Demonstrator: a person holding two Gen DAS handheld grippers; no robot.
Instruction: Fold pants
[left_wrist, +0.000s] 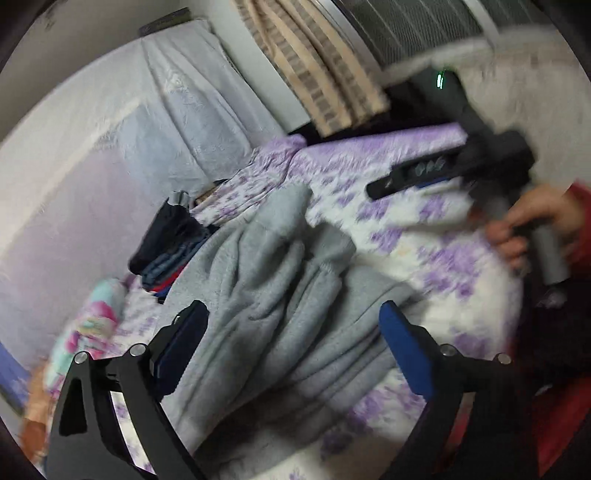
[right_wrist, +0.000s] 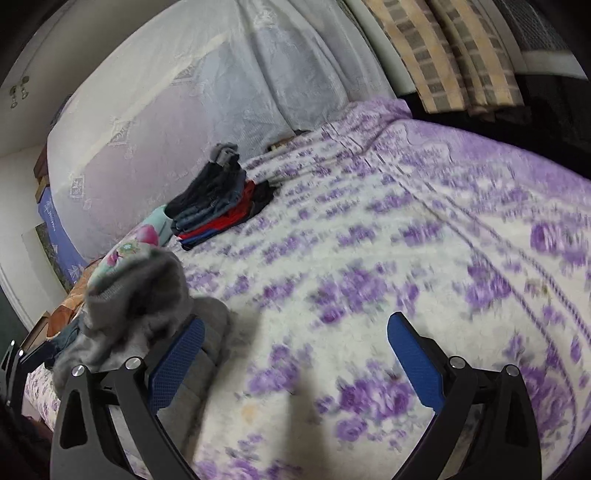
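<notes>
Grey fleece pants (left_wrist: 280, 280) lie bunched and creased on the purple-flowered bedspread (left_wrist: 443, 258). My left gripper (left_wrist: 291, 332) is open just above them, the fabric between its blue pads but not pinched. My right gripper (right_wrist: 295, 350) is open and empty over bare bedspread (right_wrist: 369, 240); a bunched end of the grey pants (right_wrist: 140, 306) rises beside its left finger. In the left wrist view the right gripper (left_wrist: 406, 177) shows at the upper right, held by a hand (left_wrist: 532, 218), and looks blurred.
A stack of folded dark, blue and red clothes (right_wrist: 218, 206) sits at the bed's far side by a white lace curtain (right_wrist: 184, 92). A colourful floral pillow (right_wrist: 136, 243) lies left of it. Striped beige curtains (right_wrist: 443, 55) hang at the back right.
</notes>
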